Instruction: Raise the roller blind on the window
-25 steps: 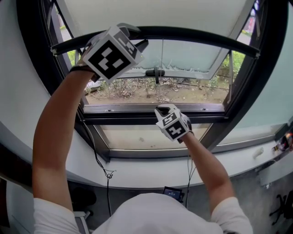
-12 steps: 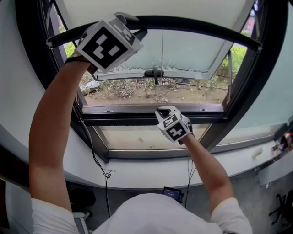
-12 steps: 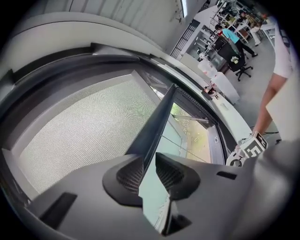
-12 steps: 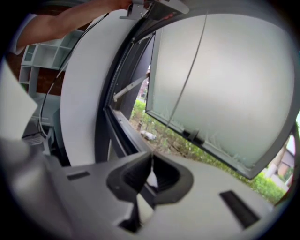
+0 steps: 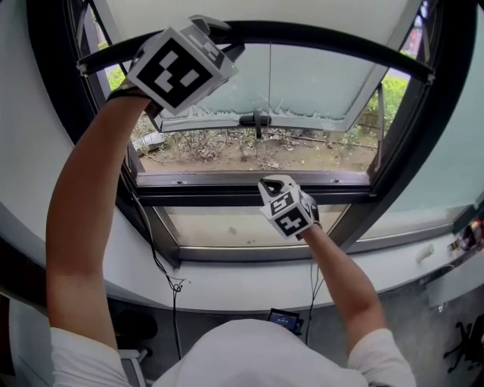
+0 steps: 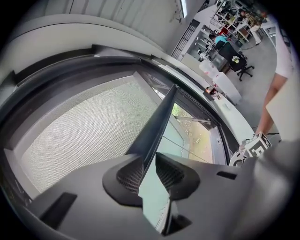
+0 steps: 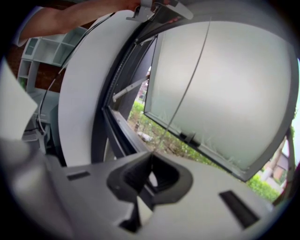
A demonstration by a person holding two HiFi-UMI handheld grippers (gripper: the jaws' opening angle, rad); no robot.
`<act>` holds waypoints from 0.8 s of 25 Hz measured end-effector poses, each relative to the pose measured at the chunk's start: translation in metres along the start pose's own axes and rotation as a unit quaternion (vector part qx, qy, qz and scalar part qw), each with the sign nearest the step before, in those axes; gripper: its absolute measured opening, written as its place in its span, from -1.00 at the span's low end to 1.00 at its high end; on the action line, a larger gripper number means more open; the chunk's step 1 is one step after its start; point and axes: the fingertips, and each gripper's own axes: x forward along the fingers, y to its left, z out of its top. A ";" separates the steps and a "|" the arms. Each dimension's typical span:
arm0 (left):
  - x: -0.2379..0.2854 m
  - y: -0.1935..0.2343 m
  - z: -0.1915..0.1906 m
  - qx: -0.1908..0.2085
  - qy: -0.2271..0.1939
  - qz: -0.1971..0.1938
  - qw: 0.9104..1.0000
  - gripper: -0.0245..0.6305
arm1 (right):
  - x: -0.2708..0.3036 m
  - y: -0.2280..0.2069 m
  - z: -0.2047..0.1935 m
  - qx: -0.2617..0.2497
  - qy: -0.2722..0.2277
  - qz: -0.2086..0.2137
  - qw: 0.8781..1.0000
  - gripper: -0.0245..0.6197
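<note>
The roller blind's pale fabric (image 5: 249, 15) ends in a dark bottom bar (image 5: 325, 38) that spans the top of the window. My left gripper (image 5: 223, 45) is raised to the bar's left part. In the left gripper view the bar (image 6: 157, 126) runs away from between the jaws of the left gripper (image 6: 149, 171), against the left pad, with the mesh fabric (image 6: 84, 136) beside it. A thin pull cord (image 5: 269, 83) drops from the bar's middle to my right gripper (image 5: 274, 181). The right gripper (image 7: 151, 176) is shut on that cord (image 7: 183, 93), low before the window frame.
Behind the blind a frosted sash (image 5: 318, 91) tilts outward, with a dark handle (image 5: 257, 121) on its lower rail. A white sill (image 5: 249, 283) lies below, and cables (image 5: 170, 280) hang over it. An office with chairs (image 6: 234, 51) lies off to the side.
My left gripper has gone up and a little left, and the bar's left end has risen with it. The right gripper has sunk slightly along the cord's line.
</note>
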 end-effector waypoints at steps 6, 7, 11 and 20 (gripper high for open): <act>-0.006 0.011 0.010 -0.023 -0.023 0.017 0.999 -0.64 | -0.008 -0.001 0.011 -0.016 0.001 -0.005 1.000 -0.85; -0.006 0.012 0.012 -0.024 -0.025 0.017 0.999 -0.64 | -0.009 0.000 0.012 -0.024 0.003 -0.006 1.000 -0.85; -0.007 0.011 0.013 -0.027 -0.029 0.015 0.999 -0.64 | -0.013 0.003 0.012 -0.027 0.009 -0.004 1.000 -0.85; -0.011 0.013 0.014 -0.080 -0.065 0.019 0.994 -0.64 | -0.022 -0.001 0.013 -0.004 0.000 -0.008 1.000 -0.85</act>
